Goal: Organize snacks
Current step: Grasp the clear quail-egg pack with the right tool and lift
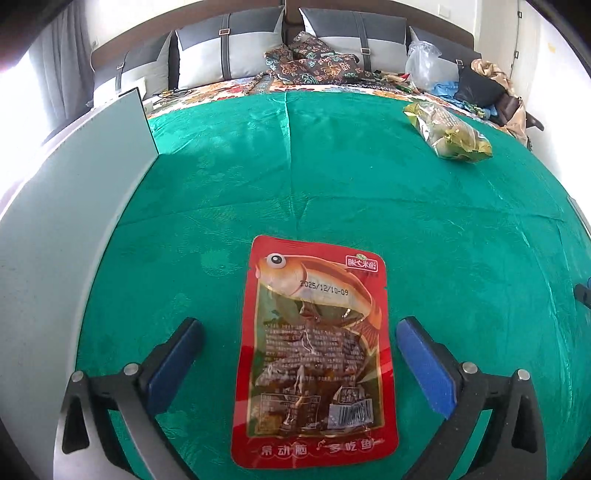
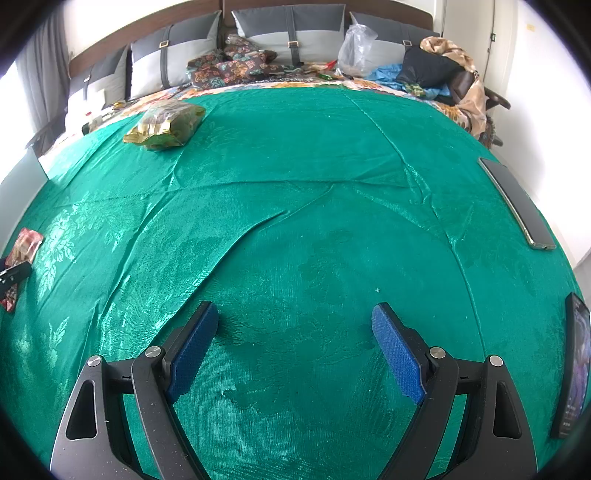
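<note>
A red fish-snack packet (image 1: 314,354) lies flat on the green cloth (image 1: 332,184), between the open jaws of my left gripper (image 1: 299,328), which does not touch it. It also shows at the left edge of the right wrist view (image 2: 22,254). A yellow-green snack bag (image 1: 448,133) lies far right, seen far left in the right wrist view (image 2: 166,123). My right gripper (image 2: 293,314) is open and empty over bare green cloth (image 2: 314,221).
A pale grey box (image 1: 74,221) stands along the left. A phone (image 2: 517,203) and a dark tablet (image 2: 574,369) lie at the right edge. Pillows (image 2: 295,33), patterned bedding (image 2: 229,66) and a plastic bag (image 2: 356,48) are at the back.
</note>
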`<state>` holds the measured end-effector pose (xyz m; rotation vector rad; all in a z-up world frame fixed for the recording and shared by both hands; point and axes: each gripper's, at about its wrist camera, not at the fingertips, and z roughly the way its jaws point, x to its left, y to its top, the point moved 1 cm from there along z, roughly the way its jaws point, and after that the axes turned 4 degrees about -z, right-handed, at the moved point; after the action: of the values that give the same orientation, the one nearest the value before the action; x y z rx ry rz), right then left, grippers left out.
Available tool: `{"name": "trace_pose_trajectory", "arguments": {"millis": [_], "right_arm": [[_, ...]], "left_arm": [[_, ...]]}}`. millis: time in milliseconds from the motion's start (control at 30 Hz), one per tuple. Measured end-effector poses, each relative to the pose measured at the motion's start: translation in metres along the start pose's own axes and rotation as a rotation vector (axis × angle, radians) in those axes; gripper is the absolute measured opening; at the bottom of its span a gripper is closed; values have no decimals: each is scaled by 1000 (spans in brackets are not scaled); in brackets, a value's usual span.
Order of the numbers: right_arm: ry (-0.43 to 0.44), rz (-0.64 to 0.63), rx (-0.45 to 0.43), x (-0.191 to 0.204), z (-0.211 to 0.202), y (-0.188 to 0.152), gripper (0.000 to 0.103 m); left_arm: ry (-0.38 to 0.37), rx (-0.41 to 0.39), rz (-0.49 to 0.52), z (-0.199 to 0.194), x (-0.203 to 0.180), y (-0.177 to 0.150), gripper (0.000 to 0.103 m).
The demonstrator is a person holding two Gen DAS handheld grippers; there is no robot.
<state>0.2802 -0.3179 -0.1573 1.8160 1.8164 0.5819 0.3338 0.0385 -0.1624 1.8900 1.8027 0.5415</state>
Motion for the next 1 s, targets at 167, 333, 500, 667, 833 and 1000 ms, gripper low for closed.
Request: {"name": "trace_pose_trajectory", "arguments": {"millis": [167, 333, 500, 667, 833, 1000], "right_arm": [[0, 0, 0, 0, 0, 0, 87], [4, 0, 0, -1, 0, 0, 89], [94, 26, 7, 13, 2, 50, 88], [225, 115, -73, 58, 12, 167, 87], [112, 45, 123, 118, 83, 222, 87], [72, 10, 279, 139, 135, 220, 86]], "left_arm": [[0, 0, 0, 0, 0, 0, 103], [-1, 0, 0, 0, 0, 1, 103], [-1, 0, 0, 0, 0, 1, 103], [-1, 0, 0, 0, 0, 1, 103], [-2, 0, -1, 0, 1, 1, 103], [-4, 0, -3, 1, 1, 1, 103]]}}
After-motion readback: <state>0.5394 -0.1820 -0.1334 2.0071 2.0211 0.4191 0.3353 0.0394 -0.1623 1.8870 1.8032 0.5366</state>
